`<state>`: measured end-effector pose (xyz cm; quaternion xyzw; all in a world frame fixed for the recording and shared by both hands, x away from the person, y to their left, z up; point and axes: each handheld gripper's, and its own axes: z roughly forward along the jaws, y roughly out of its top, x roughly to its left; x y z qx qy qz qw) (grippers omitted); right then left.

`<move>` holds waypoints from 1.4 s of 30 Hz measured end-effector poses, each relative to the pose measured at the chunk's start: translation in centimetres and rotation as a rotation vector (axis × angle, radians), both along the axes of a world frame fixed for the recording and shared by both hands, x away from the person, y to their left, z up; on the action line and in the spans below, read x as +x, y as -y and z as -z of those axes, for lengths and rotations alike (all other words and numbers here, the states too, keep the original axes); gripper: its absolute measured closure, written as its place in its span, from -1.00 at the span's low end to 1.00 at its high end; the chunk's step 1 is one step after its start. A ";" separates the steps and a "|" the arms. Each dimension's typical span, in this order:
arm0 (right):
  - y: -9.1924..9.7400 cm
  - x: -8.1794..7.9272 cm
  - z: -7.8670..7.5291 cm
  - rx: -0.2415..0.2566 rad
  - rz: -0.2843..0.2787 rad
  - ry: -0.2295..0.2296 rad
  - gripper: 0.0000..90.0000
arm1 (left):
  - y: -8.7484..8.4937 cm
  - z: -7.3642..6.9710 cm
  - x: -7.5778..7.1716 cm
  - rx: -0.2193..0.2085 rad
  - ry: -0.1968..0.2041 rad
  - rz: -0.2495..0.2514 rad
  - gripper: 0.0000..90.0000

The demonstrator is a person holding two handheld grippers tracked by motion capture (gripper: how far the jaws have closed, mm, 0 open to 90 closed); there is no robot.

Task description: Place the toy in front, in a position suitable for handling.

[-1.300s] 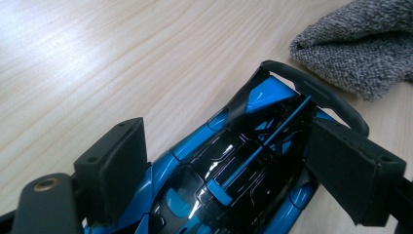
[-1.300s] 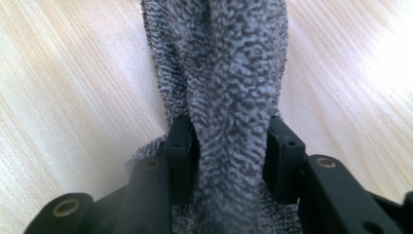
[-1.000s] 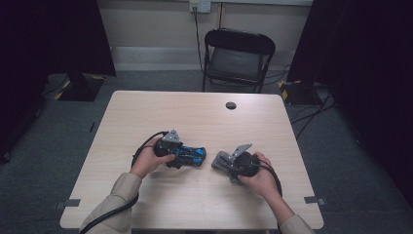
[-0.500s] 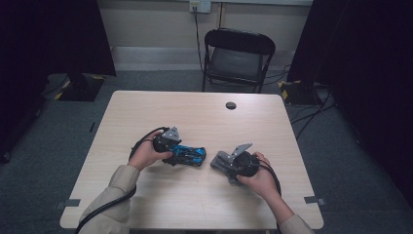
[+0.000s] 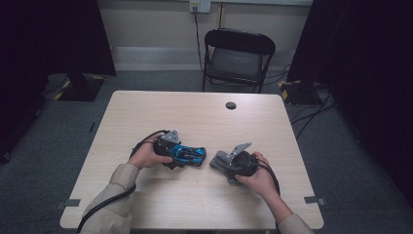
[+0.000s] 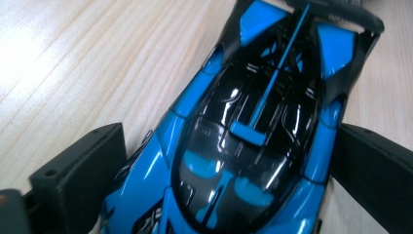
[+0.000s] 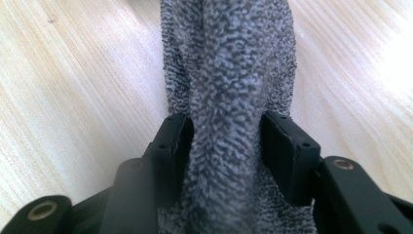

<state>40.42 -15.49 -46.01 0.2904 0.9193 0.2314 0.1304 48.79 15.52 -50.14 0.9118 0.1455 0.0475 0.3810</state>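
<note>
Your left tool [image 5: 187, 157] has just widened astride the blue toy car [image 6: 253, 131], steadying it, while your right tool [image 7: 225, 141] pinches the grey cloth [image 7: 238, 73] for wiping.

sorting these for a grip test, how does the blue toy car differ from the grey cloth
The blue toy car is glossy, hard and blue-and-black; the grey cloth is matte, speckled and soft. The car keeps a rigid, sleek shape; the cloth is bunched into a fold. The car sits between the left claw's wide-set jaws; the cloth is pinched by the right claw. Both lie on the wooden table.
</note>
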 end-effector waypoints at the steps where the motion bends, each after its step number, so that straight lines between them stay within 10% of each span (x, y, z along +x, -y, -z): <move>1: 0.0 0.0 0.0 0.002 -0.001 0.001 0.15 | 0.1 0.0 -0.1 0.003 0.005 0.000 -1.00; 16: 0.3 0.0 0.3 0.026 0.003 -0.001 0.15 | -0.1 -0.6 -1.5 0.011 0.005 0.020 -0.58; 34: 0.3 -0.2 0.7 0.042 0.012 0.014 0.15 | 0.1 -1.0 -3.1 0.031 -0.013 -0.076 -0.59; 42: 0.4 -0.2 0.7 0.045 0.013 0.013 0.15 | 1.9 -1.6 -2.2 -0.063 -0.081 -0.133 -0.64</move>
